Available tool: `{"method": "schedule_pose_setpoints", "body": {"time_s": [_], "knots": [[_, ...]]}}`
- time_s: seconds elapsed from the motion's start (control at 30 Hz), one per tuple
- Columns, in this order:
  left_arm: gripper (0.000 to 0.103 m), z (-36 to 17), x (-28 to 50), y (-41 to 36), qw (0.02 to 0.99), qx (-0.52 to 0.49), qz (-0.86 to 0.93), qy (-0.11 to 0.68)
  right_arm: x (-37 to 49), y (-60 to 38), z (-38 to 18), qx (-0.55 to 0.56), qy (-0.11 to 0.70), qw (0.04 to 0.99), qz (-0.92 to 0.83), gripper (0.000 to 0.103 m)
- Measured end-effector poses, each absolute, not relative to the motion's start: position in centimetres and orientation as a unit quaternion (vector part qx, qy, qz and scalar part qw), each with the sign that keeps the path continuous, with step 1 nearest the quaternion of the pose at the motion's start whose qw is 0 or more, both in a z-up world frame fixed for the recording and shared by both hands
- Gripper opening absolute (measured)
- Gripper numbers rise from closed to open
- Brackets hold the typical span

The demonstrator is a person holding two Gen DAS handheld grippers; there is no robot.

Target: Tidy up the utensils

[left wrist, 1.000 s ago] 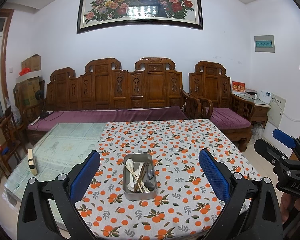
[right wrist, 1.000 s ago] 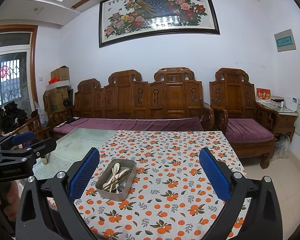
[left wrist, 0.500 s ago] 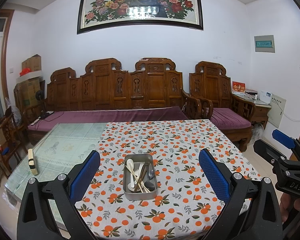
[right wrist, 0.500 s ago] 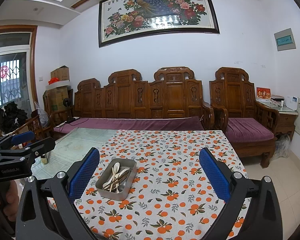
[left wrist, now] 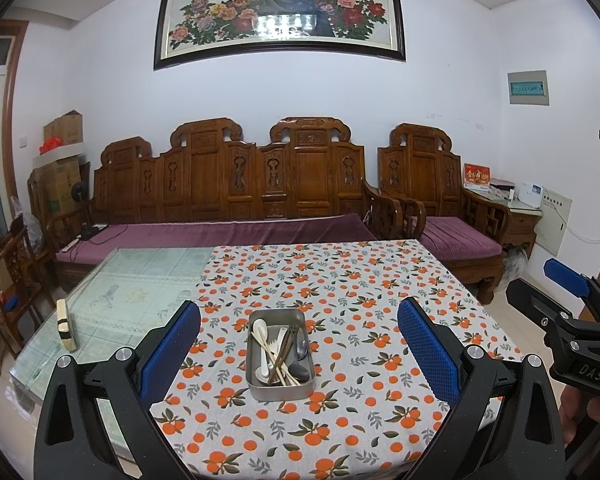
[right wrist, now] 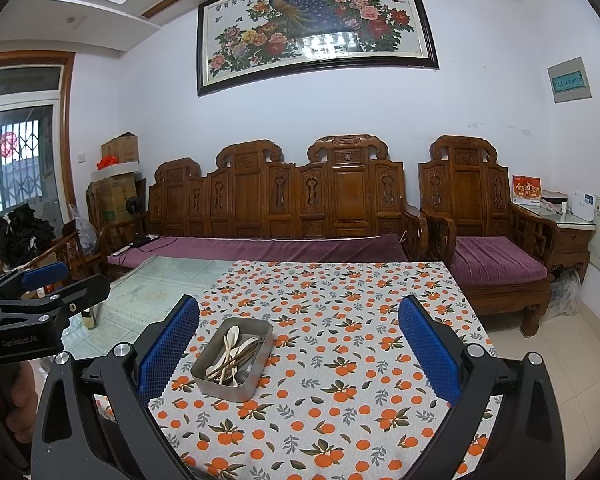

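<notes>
- orange-printed tablecloth (left wrist: pixel 364 308) covers the table ahead of and below both claws; off to the left claw's left it ends and bare glass tabletop (left wrist: pixel 132 296) shows, with a small block (left wrist: pixel 65 325) standing near that edge.
- metal tin (left wrist: pixel 280 390) sits on the cloth, ahead of the left claw (left wrist: pixel 299 354) and centred between its pads; from the right claw (right wrist: pixel 299 354) it lies ahead and left of centre, nearer the left pad.
- left claw is spread wide and holds nothing; right claw is likewise wide and empty. both hang above the near edge of the table, well short of the tin.
- utensils (left wrist: pixel 279 354) all lie in the tin in a crossed heap: pale spoons, chopsticks, what looks like a fork, and a dark metal spoon.
- judgement: nothing is gripped, so this fits either sorting about to start from the mixed heap, or utensils already gathered into the tin. the pictures do not settle which, so no particular next move can be called for.
</notes>
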State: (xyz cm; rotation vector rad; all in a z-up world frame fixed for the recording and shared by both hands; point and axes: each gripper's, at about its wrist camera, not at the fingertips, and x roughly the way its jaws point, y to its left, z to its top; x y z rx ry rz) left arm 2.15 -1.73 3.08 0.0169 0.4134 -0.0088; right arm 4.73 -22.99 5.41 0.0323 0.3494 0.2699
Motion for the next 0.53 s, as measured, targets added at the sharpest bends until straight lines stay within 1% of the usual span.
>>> {"method": "schedule_pose_setpoints", "body": {"time_s": [0.53], "knots": [[0.095,3.45,1.98,-1.89,0.979,0.009,-0.006,0.205,4.64,-22.9,5.4,0.017,0.173,0.976,0.134,0.1]]}}
